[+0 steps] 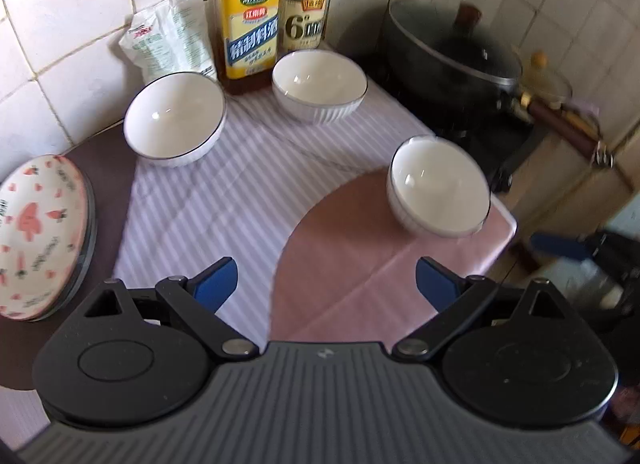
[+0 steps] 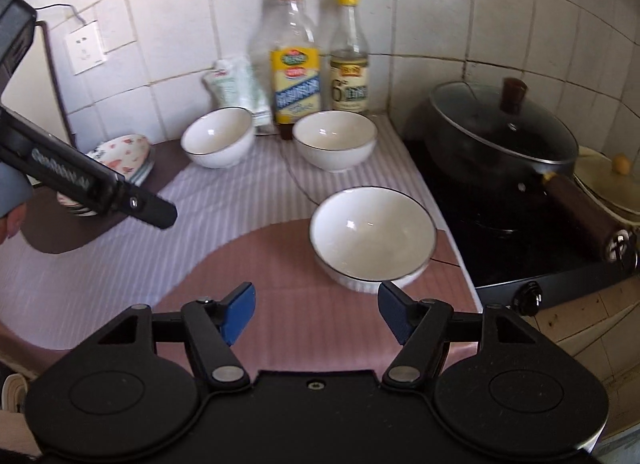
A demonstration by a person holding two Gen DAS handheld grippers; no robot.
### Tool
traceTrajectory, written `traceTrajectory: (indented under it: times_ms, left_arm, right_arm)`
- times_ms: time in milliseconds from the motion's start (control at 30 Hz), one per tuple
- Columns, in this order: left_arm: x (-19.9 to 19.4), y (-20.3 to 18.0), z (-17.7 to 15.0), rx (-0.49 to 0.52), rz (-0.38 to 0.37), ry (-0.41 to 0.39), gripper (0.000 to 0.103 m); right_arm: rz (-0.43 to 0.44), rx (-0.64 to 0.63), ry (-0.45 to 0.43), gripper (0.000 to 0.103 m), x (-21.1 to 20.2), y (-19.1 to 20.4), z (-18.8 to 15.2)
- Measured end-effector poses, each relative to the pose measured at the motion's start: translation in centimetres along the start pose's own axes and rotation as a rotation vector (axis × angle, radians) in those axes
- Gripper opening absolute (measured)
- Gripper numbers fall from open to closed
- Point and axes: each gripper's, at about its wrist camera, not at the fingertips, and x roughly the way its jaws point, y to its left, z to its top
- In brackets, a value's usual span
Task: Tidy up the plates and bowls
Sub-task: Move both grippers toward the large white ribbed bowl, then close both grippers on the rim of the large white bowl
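Middle of the counter (image 2: 248,199) is wide open; bowls (image 2: 372,234), bottles (image 2: 296,63) and pot (image 2: 504,131) crowd the back and right.

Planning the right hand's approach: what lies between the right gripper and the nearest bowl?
Only bare pink cloth separates the right gripper from the nearest bowl, seen in the right wrist view.

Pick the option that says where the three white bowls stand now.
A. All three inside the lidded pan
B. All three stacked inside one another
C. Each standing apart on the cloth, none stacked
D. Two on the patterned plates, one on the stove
C: the near bowl stands alone by the stove edge, and the two far bowls sit separately in front of the bottles, all on the striped cloth.
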Motion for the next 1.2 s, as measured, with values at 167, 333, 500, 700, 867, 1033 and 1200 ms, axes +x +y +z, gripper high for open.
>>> traceTrajectory:
  times_ms: [167,333,500,700,867,1033,1200]
  left_arm:
    - [3.2,-0.9,0.8,-0.076,-0.017,-0.073,0.097]
    - [6.5,-2.0,1.9,-0.183,-0.111,-0.042,0.097]
    - [9.3,-3.8,2.6,-0.160,-0.120,-0.032,0.096]
    - [11.8,-4.0,2.7,-0.207,-0.142,0.010,0.088]
    - [13.3,-4.2,3.0,-0.199,-0.160,0.067,0.030]
    - [13.6,-4.3,2.6,-0.189,-0.137,0.067,0.015]
    - [13.5,-4.1,2.6,-0.187,-0.136,0.069,0.015]
  right_arm:
    - [0.015,-0.003,-0.015,0.079,2.8,-2.0,-1.0]
    - [0.004,0.056,-0.045,0.092,6.1,-3.7,-2.3]
    - [-0.010,0.040,-0.095,0.092,9.0,-4.1,-3.1]
    - [-0.022,0.002,-0.187,0.096,11.0,-4.1,-3.7]
    - [-0.026,-0.014,-0.221,0.098,12.1,-4.2,-4.0]
    - [-0.019,-0.012,-0.243,0.099,12.2,-4.1,-4.0]
    - [-0.022,-0.025,-0.246,0.099,12.2,-3.8,-4.1]
